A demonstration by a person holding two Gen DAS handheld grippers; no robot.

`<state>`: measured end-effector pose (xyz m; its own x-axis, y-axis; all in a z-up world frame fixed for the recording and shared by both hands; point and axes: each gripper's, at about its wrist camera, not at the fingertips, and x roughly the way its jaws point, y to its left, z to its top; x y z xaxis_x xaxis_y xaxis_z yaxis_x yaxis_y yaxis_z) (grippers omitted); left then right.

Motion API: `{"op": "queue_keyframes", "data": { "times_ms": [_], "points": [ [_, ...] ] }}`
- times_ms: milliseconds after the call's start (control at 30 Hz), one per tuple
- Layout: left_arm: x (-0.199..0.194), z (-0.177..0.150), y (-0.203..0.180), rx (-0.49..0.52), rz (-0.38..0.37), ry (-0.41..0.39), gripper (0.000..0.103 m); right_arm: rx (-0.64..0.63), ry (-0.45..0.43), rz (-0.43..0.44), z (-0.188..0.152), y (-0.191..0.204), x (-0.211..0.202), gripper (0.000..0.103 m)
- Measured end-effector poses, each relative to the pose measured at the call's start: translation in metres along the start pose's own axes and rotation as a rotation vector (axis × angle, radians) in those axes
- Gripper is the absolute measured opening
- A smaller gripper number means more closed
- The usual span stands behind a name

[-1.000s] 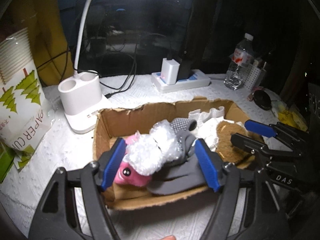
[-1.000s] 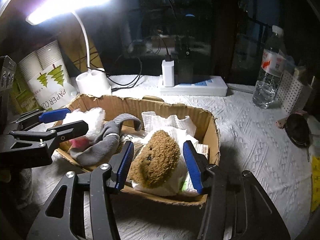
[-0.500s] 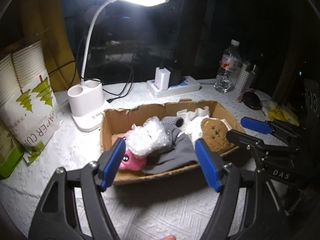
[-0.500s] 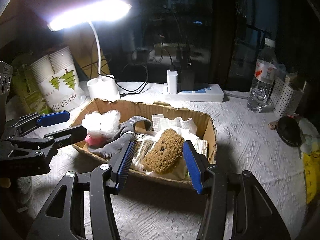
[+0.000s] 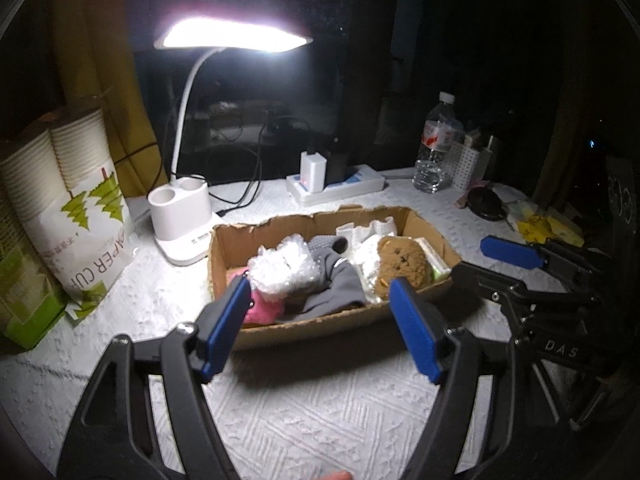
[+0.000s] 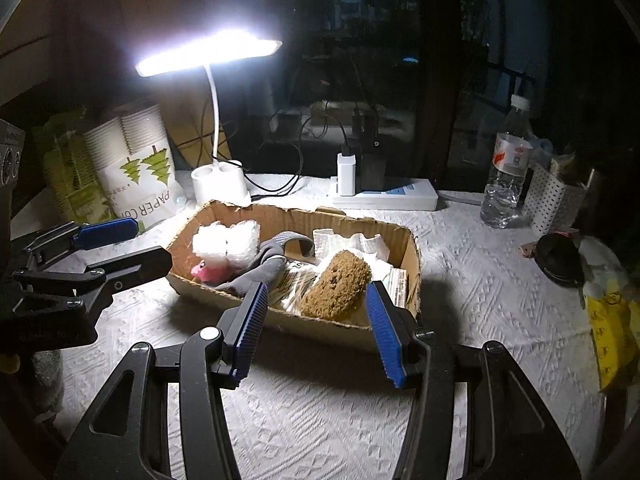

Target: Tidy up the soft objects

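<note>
A shallow cardboard box (image 5: 320, 326) (image 6: 344, 326) sits mid-table. It holds a brown plush (image 5: 404, 262) (image 6: 336, 286), a grey glove (image 5: 334, 280) (image 6: 256, 270), white bubble wrap (image 5: 286, 266) (image 6: 226, 240), a pink plush (image 5: 262, 308) (image 6: 202, 272) and white cloth (image 5: 370, 232) (image 6: 352, 242). My left gripper (image 5: 322, 322) is open and empty, in front of the box. My right gripper (image 6: 316, 326) is open and empty, also in front of the box. Each gripper shows in the other's view, the right (image 5: 486, 258) and the left (image 6: 122, 244).
A lit white desk lamp (image 5: 182, 216) (image 6: 220, 182) stands behind the box. A paper cup pack (image 5: 80, 216) (image 6: 136, 172) is at the left. A power strip (image 5: 340, 186) (image 6: 384, 196), a water bottle (image 5: 438, 150) (image 6: 506, 178) and a black pouch (image 6: 558, 258) are at the right.
Both grippers have pulled back and up from the box, which now looks smaller and farther. Both stay open and empty. The box contents have not moved.
</note>
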<state>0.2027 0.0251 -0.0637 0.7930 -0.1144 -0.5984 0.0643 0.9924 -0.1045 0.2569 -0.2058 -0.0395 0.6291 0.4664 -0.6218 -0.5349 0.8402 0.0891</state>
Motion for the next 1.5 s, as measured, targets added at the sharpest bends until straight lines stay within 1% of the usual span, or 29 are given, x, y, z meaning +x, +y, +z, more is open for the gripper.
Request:
{"op": "queue_keyframes", "data": {
  "times_ms": [600,800,1067,1333,1367,1467,1500],
  "points": [
    [-0.053,-0.027,-0.018,0.021,-0.015,-0.039,0.073,-0.015,-0.051,-0.021,-0.025,0.019,-0.057,0.054],
    [-0.075,-0.033,-0.027,0.035,-0.02,-0.069,0.073,-0.018,-0.084,-0.026,-0.031,0.025,-0.078,0.054],
    [-0.11,-0.032,-0.039,0.048,-0.021,-0.143,0.074,-0.029,-0.158,-0.038,-0.032,0.034,-0.116,0.054],
    [-0.154,-0.023,-0.054,0.072,-0.029,-0.244,0.074,-0.02,-0.247,-0.053,-0.027,0.04,-0.161,0.054],
    [-0.158,-0.022,-0.055,0.079,-0.03,-0.252,0.074,-0.018,-0.256,-0.055,-0.026,0.04,-0.165,0.055],
    [-0.174,-0.017,-0.06,0.09,-0.034,-0.29,0.074,-0.015,-0.293,-0.063,-0.021,0.04,-0.183,0.065],
    [-0.179,-0.016,-0.061,0.088,-0.034,-0.302,0.074,-0.016,-0.304,-0.066,-0.019,0.04,-0.188,0.065]
  ]
}}
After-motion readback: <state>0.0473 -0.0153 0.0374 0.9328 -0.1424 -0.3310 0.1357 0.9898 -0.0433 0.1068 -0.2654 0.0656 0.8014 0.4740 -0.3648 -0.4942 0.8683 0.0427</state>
